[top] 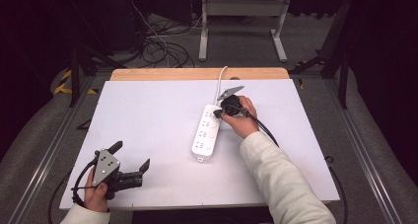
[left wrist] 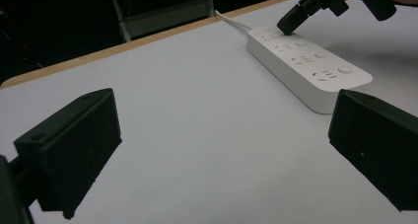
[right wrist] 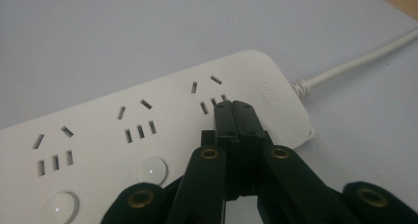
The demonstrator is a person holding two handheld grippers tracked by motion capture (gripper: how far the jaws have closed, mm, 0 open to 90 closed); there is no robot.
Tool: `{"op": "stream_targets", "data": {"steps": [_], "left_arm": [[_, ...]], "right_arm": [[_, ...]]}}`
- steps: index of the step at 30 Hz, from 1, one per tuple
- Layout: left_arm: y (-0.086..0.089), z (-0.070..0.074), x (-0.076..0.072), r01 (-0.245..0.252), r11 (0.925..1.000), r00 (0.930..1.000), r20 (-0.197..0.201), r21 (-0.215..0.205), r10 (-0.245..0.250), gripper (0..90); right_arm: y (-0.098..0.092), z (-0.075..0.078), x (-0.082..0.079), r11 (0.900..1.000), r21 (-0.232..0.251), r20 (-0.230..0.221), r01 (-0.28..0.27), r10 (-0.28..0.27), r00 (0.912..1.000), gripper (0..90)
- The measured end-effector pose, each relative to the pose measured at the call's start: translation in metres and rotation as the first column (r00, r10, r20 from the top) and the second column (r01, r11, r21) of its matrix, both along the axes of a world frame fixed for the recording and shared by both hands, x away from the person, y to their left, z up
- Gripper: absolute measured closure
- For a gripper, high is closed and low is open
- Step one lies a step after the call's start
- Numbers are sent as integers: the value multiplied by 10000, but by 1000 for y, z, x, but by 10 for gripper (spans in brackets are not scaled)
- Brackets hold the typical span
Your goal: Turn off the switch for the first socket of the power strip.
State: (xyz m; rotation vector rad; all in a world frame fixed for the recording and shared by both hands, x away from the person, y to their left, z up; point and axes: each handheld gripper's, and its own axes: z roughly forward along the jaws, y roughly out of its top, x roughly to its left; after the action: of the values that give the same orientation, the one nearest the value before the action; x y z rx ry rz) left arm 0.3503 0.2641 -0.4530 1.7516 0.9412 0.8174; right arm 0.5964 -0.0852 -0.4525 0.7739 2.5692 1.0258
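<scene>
White power strip, its embossed logo too faint to read, under the closed right gripper; left gripper spread wide over the bench.

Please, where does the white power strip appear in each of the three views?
High view: power strip at the table's middle, running toward the far edge.
Left gripper view: upper right, under the right claw.
Right gripper view: across the centre, behind the shut jaws.
Shared landmark: its white cable at the far end.
</scene>
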Motion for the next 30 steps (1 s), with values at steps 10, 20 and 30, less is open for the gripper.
{"op": "stream_targets", "data": {"steps": [10,20,30], "left_arm": [[0,0,0,5,10000,10000,0,-5,-5,0],[0,0,0,6,10000,10000,-3,-21,-6,0],[0,0,0,26,10000,10000,-7,-22,-26,0]], "right_arm": [[-1,-1,-2,9998,131,-53,136,-136,9999,900],[-1,-2,-3,9996,200,-27,208,-207,9998,900],[0,-2,-3,9997,87,16,207,-207,9998,900]]}}
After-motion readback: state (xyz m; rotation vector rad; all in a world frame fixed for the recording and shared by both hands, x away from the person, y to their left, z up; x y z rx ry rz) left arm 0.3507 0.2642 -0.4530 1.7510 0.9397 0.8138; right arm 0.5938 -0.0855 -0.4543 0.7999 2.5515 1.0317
